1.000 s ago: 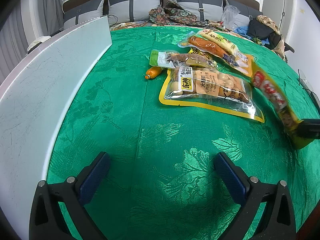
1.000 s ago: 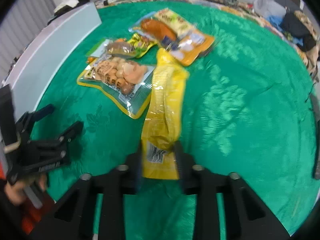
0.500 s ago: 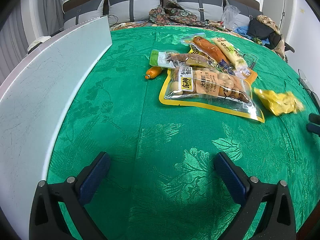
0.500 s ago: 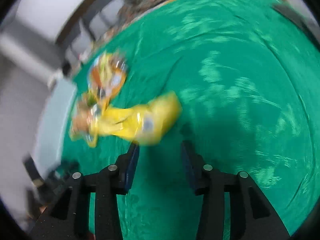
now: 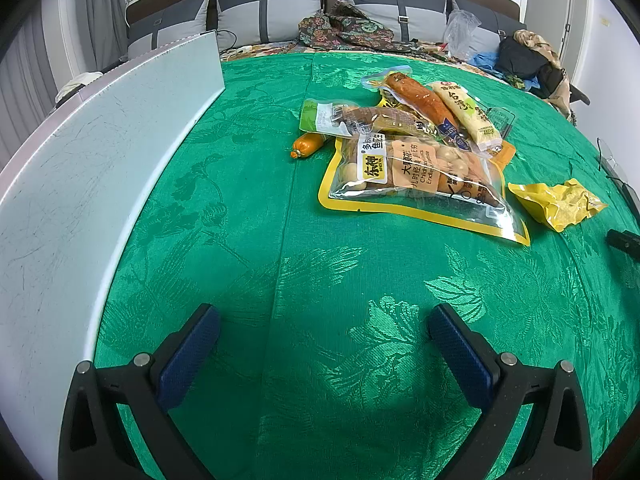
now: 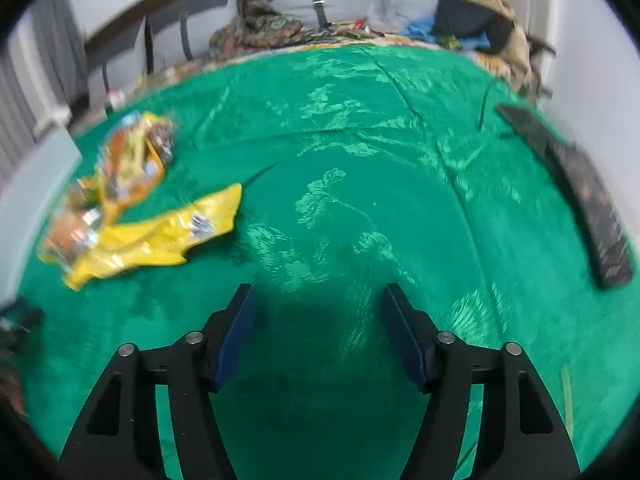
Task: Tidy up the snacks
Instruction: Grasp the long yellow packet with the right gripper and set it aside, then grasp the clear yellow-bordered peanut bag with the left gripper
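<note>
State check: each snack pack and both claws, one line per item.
Left claw: open, nothing between its fingers.
Right claw: open, just been opening, nothing between its fingers.
Yellow packet: lying crumpled on the cloth, released.
Big clear pouch: flat, sealed.
Orange sausage: loose, partly under green pack.

Home bedroom: headboard pillows (image 5: 256,12), strewn clothes (image 5: 344,28).

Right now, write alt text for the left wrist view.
A pile of snack packs lies on a green cloth, a crumpled yellow bag apart to its right. The open left gripper hovers empty in front; a white board runs along the left.
</note>
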### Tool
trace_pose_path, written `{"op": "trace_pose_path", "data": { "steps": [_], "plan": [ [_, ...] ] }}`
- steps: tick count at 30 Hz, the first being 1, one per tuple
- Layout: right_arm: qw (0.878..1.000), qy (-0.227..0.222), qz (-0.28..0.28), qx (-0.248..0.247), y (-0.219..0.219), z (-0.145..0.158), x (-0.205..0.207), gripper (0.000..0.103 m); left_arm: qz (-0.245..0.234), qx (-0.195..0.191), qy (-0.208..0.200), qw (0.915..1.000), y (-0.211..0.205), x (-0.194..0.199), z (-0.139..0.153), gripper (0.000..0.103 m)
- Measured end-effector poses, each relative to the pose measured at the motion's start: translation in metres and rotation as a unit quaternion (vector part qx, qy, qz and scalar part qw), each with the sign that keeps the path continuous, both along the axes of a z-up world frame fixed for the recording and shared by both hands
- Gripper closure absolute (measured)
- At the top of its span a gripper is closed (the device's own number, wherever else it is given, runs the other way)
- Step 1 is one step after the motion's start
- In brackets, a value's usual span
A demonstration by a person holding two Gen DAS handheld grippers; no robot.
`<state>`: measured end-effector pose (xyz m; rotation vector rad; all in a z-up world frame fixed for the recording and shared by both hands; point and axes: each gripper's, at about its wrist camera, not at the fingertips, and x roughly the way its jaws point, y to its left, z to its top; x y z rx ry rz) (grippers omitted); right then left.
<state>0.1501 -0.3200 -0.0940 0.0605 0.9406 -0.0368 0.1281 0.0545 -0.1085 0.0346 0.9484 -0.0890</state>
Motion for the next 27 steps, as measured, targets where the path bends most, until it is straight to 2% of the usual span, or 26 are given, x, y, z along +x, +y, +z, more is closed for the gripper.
{"op": "trace_pose_path", "data": {
  "steps": [2, 4, 15, 17, 19, 20, 21, 24, 27],
  "plan": [
    [0.999, -0.002, 0.007, -0.04, 0.006, -0.003, -0.001, 0.025, 0.0, 0.0, 0.0, 1.0, 0.0, 0.0, 0.0, 0.0],
    [1.0, -0.009, -0.003, -0.025, 0.0, -0.006, 0.0, 0.02, 0.0, 0.0, 0.0, 1.0, 0.0, 0.0, 0.0, 0.0],
    [1.0, -0.01, -0.009, -0.026, -0.001, -0.007, 0.0, 0.018, -0.001, -0.001, 0.001, 1.0, 0.0, 0.0, 0.001, 0.0],
    [1.0, -0.01, -0.009, -0.026, -0.001, -0.008, 0.0, 0.018, -0.007, 0.001, 0.011, 0.9999, -0.001, 0.001, 0.002, 0.0],
    [1.0, -0.01, -0.009, -0.026, -0.001, -0.008, 0.0, 0.018, -0.021, 0.003, 0.047, 0.9987, -0.003, 0.006, 0.005, 0.0],
    [1.0, -0.01, -0.009, -0.026, -0.001, -0.008, 0.0, 0.018, -0.034, 0.005, 0.065, 0.9973, -0.006, 0.011, 0.008, 0.001],
    [1.0, -0.01, -0.009, -0.026, -0.001, -0.008, 0.0, 0.018, -0.049, 0.004, 0.065, 0.9967, -0.011, 0.014, 0.013, 0.001],
    [1.0, -0.01, -0.009, -0.025, -0.001, -0.008, 0.0, 0.018, -0.139, 0.032, 0.033, 0.9892, -0.039, 0.026, 0.043, 0.001],
    [1.0, -0.01, -0.009, -0.025, -0.001, -0.008, 0.0, 0.018, -0.238, 0.077, 0.019, 0.968, -0.079, 0.046, 0.065, 0.0]
  ]
}}
